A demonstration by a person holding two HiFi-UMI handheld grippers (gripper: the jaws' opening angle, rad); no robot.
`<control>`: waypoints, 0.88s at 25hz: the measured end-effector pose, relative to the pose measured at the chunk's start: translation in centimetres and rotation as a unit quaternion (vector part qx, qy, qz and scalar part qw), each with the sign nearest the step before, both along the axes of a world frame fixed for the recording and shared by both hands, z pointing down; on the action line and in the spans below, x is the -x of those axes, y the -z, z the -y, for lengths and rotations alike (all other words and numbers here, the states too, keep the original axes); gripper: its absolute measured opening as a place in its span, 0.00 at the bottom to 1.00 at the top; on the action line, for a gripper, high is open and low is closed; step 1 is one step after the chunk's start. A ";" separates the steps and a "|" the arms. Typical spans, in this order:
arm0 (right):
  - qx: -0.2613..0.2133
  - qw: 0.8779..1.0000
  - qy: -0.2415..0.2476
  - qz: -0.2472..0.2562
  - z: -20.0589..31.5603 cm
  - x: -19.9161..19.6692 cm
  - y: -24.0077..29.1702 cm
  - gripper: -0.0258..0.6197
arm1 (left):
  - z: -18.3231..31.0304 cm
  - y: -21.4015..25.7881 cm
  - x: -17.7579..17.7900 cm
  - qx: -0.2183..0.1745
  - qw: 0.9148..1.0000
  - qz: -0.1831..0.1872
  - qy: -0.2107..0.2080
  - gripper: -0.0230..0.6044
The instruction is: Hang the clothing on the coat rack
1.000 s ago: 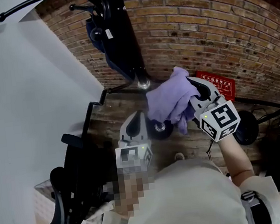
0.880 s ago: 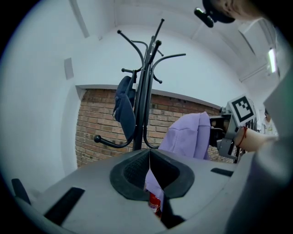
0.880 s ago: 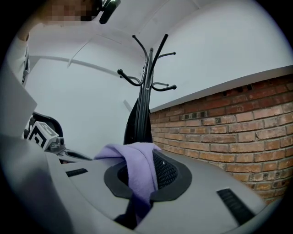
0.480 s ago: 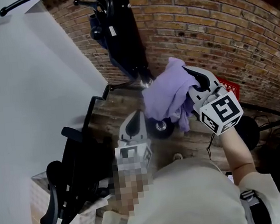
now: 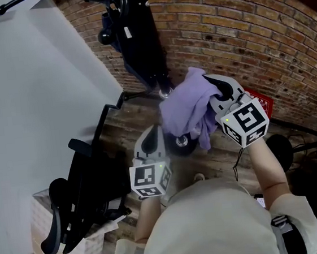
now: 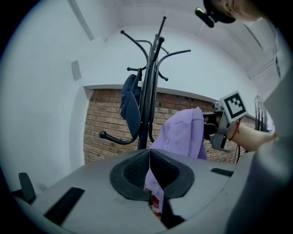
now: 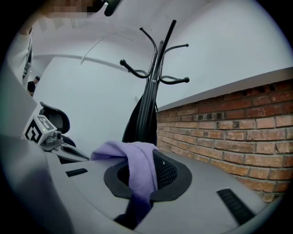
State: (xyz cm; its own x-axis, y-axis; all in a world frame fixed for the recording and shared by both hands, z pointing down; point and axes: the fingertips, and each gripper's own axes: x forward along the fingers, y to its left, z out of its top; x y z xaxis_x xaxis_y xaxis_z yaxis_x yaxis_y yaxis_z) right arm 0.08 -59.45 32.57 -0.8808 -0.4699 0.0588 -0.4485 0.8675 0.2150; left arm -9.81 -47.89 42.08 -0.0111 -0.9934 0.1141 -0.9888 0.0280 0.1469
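A purple garment hangs bunched between my two grippers. My right gripper is shut on its upper part, and the cloth lies draped over the jaws. My left gripper sits lower and to the left, shut on a thin edge of the cloth. The black coat rack stands just beyond against the brick wall, with curved hooks at its top. A dark blue item hangs on it. In the left gripper view the right gripper holds the garment beside the pole.
A brick wall runs behind the rack and a white wall to the left. A black office chair and a cardboard box stand at lower left. A red sign leans low on the bricks.
My right gripper has carried the purple garment a little left and up, closer to the rack's pole. The left gripper has stayed where it was.
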 end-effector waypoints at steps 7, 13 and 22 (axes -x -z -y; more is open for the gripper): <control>0.010 0.999 -0.004 -0.034 1.7 -0.1 -2.8 0.07 | 0.6 -0.4 -0.6 0.003 1.000 -0.002 0.001 0.04; 0.026 0.998 0.006 -0.050 3.1 0.4 -4.8 0.07 | 0.7 -0.5 -0.6 0.004 1.000 -0.003 0.008 0.04; 0.059 0.997 0.034 -0.044 4.3 1.8 -6.3 0.07 | 0.7 -0.9 -0.4 0.007 1.000 -0.005 0.016 0.04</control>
